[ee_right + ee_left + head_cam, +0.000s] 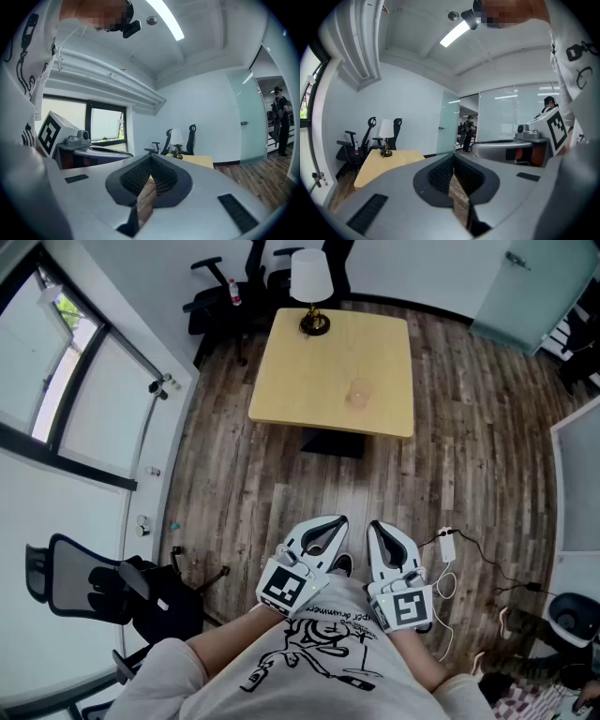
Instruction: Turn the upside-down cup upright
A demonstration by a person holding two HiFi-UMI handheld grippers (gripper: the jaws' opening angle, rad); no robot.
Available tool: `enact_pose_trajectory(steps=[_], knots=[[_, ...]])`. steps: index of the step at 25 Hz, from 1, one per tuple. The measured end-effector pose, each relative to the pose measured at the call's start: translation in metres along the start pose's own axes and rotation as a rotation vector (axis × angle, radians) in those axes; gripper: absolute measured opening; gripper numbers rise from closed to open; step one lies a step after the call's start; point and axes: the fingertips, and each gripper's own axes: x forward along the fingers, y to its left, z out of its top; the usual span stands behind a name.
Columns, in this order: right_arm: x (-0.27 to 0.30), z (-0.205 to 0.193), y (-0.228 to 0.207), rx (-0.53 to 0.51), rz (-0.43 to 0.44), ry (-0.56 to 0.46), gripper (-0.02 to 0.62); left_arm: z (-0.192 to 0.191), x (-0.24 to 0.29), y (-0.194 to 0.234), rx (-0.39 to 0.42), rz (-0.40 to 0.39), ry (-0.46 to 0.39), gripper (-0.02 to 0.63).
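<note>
Wood table (281, 381) sits at 12 o'clock from the person, well apart across the plank floor (272, 493). Cup (358, 393) is on it: clear and faint, about 5 o'clock from the table lamp (310, 282), which stands at the table's 12 o'clock edge. Cup is too small in the head view to confirm it's rim-down; probably is, per the task. Left gripper (326, 524) and right gripper (379, 529) are both clenched, pads together with nothing between them. They sit side by side close to the person's shirt (319, 652), noses toward 12 o'clock. Progress looks like zero: cup untouched, nobody near it. Left to do: close the gap, open one gripper, grip the cup wall, roll it over, set it on its base, release.
</note>
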Motion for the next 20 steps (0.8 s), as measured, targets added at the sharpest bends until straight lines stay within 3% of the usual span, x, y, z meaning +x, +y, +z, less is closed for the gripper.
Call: enact_pose_trajectory(steps=[12,20], knots=[[-0.001,-0.006,-0.036,0.016,0.015,-0.009,0.023,-0.007,0.034,-0.014,-0.023,0.021,-0.001,0.011],[0.017,-0.01,-0.051,0.015,0.03,0.014,0.023,-0.006,0.053,0.005,-0.025,0.025,-0.003,0.011]])
